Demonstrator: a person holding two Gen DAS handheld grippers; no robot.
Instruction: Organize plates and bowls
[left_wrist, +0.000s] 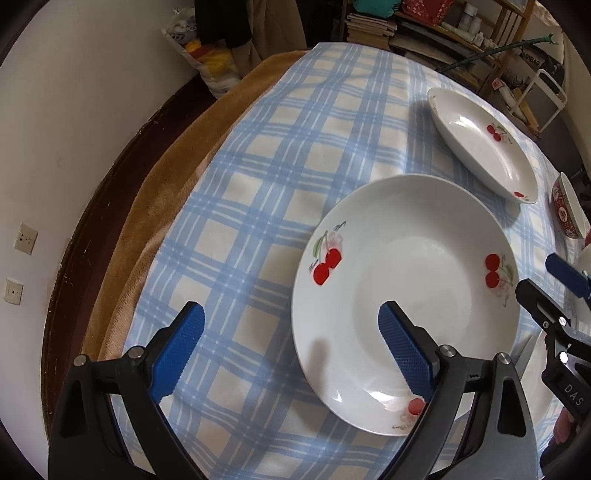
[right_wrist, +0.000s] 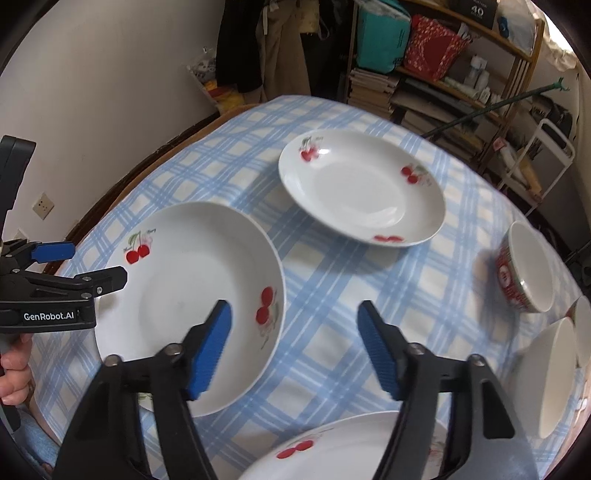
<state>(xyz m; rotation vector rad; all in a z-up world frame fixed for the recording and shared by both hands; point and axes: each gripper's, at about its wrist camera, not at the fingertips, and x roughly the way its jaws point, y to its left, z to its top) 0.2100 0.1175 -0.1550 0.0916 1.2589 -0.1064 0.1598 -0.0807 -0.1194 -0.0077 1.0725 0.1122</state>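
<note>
While "GenRobot.AI" marks our left tool (right_wrist: 88, 266), our right tool (right_wrist: 293, 347) gapes too, over cherry-printed plates (right_wrist: 192, 295) on the blue-checked tablecloth (right_wrist: 325, 295) covering the table.

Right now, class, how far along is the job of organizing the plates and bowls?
Nothing looks done: the near plate, far plate and third plate lie apart, unstacked. The red bowl and white bowl stand separate. Left gripper and right gripper are open, holding nothing. All stacking remains.
</note>
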